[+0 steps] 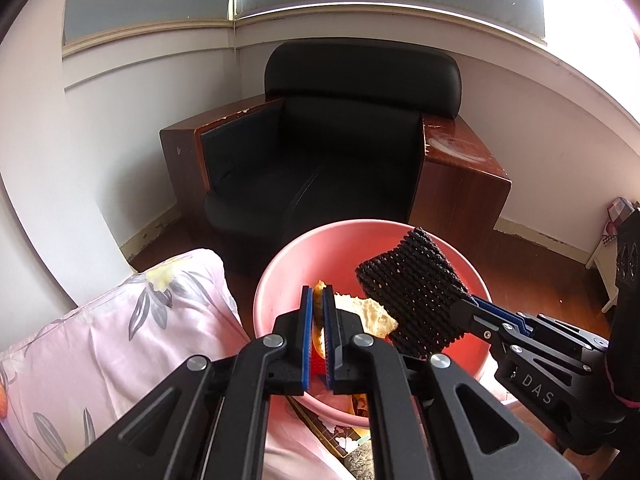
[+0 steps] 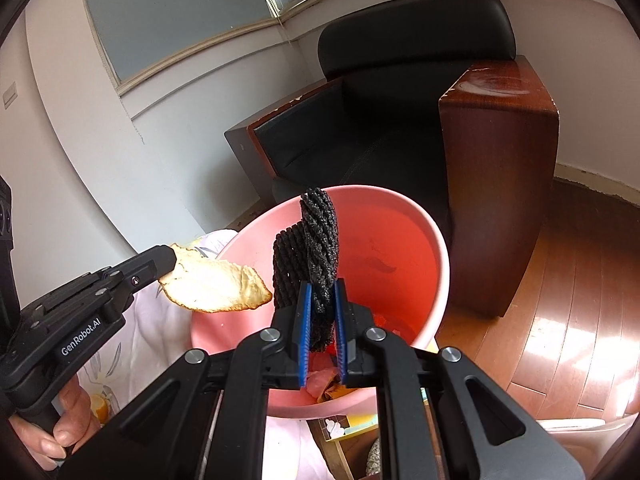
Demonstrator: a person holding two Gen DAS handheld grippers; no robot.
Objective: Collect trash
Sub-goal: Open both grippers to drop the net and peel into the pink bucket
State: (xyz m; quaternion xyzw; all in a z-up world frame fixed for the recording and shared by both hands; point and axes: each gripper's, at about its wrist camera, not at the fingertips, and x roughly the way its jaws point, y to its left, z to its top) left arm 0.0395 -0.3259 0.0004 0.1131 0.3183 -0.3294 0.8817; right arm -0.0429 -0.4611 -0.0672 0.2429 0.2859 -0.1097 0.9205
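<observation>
- Hanging over the pink bin (image 1: 280, 280), a pale orange peel (image 1: 372, 314) is pinched edge-on between the blue pads of the left gripper (image 1: 318, 320), jaws nearly together on it.
- From the right wrist view, the same peel (image 2: 216, 286) is seen flat, its tip poking past the bin's near rim (image 2: 208, 332).
- A black woven pad (image 2: 320, 256), folded and standing upright, is clamped in the right gripper (image 2: 322, 320), just above the bin's opening.
- Scraps of red and orange trash (image 2: 332, 388) are glimpsed at the bin's bottom.
- A floral pink cushion (image 1: 100, 340) is pressed against the bin's left side.
- A black armchair (image 1: 340, 140) with wooden arms is set behind, in the corner.
- A hand (image 2: 68, 420) is wrapped round the left gripper's handle.
</observation>
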